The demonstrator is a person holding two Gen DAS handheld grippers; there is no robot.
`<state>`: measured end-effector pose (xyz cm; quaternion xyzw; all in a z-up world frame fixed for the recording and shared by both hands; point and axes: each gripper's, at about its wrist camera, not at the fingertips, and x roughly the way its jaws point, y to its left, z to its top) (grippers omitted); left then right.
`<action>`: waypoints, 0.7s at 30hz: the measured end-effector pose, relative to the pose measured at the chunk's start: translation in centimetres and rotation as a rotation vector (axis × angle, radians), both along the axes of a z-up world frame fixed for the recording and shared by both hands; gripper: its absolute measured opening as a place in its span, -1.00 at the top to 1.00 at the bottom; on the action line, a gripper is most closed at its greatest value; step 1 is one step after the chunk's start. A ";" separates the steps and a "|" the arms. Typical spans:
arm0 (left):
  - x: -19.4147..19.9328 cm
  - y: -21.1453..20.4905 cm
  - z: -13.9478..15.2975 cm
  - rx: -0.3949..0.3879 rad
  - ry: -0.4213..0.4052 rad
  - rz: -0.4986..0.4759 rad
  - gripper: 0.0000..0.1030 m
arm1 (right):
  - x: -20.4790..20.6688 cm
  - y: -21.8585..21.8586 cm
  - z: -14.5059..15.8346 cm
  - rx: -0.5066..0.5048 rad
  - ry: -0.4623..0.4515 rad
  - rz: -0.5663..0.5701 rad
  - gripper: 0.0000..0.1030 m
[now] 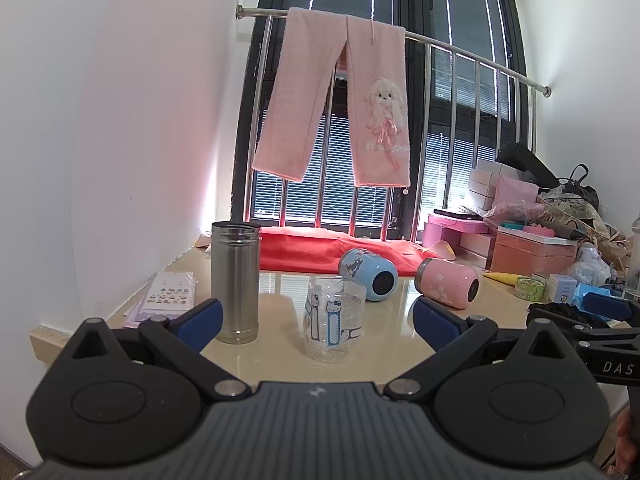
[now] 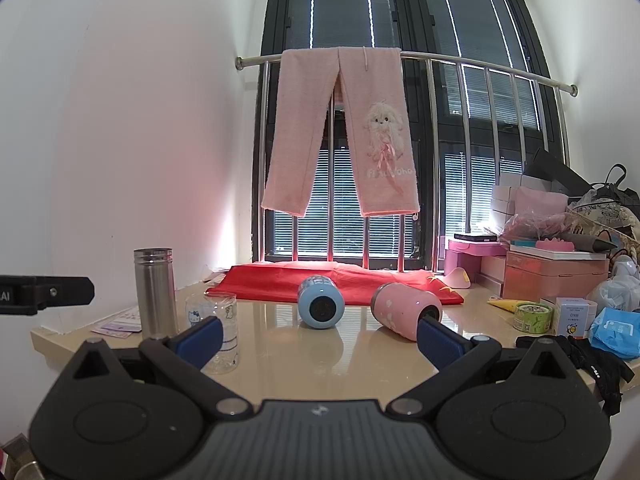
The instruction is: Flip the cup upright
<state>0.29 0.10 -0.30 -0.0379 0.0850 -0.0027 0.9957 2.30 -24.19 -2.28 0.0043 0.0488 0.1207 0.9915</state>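
A blue cup (image 1: 368, 275) (image 2: 321, 306) lies on its side on the beige tabletop (image 1: 384, 344), base towards me. A pink cup (image 1: 447, 286) (image 2: 406, 311) lies on its side to its right. A clear Hello Kitty cup (image 1: 334, 317) (image 2: 218, 328) stands upright nearer me. A steel flask (image 1: 235, 281) (image 2: 155, 293) stands upright at the left. My left gripper (image 1: 318, 326) is open and empty, just short of the clear cup. My right gripper (image 2: 320, 338) is open and empty, a little short of the blue and pink cups.
A red cloth (image 1: 332, 250) lies along the window sill behind the cups. Pink trousers (image 2: 340, 132) hang on a steel rail. Boxes, bags and packets (image 2: 560, 276) crowd the right side. Sticker sheets (image 1: 168, 294) lie at the left edge. A white wall stands at the left.
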 end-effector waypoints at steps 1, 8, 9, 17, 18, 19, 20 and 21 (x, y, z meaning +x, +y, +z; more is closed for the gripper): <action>0.0 0.0 0.0 0.000 0.000 0.000 -1.00 | 0.0 0.1 0.0 -0.001 0.000 0.001 -1.00; 0.0 0.0 0.0 0.000 0.000 0.000 -1.00 | -0.1 0.3 -0.1 -0.001 0.001 0.001 -1.00; 0.0 0.0 0.0 -0.001 0.000 -0.001 -1.00 | -0.1 0.2 -0.1 0.000 0.001 0.002 -1.00; 0.0 0.0 0.1 -0.001 0.000 0.000 -1.00 | -0.1 0.3 -0.1 0.000 0.002 0.001 -1.00; 0.0 0.0 0.1 -0.001 0.000 -0.001 -1.00 | -0.1 0.2 -0.1 -0.001 0.001 0.001 -1.00; 0.0 0.0 0.1 -0.001 0.000 -0.001 -1.00 | -0.1 0.2 -0.1 -0.001 0.001 0.001 -1.00; 0.0 0.0 0.1 -0.001 -0.001 -0.001 -1.00 | -0.1 0.2 -0.1 0.000 0.001 0.001 -1.00; 0.0 0.2 0.1 -0.002 -0.001 -0.001 -1.00 | -0.1 0.2 -0.1 0.000 0.002 0.001 -1.00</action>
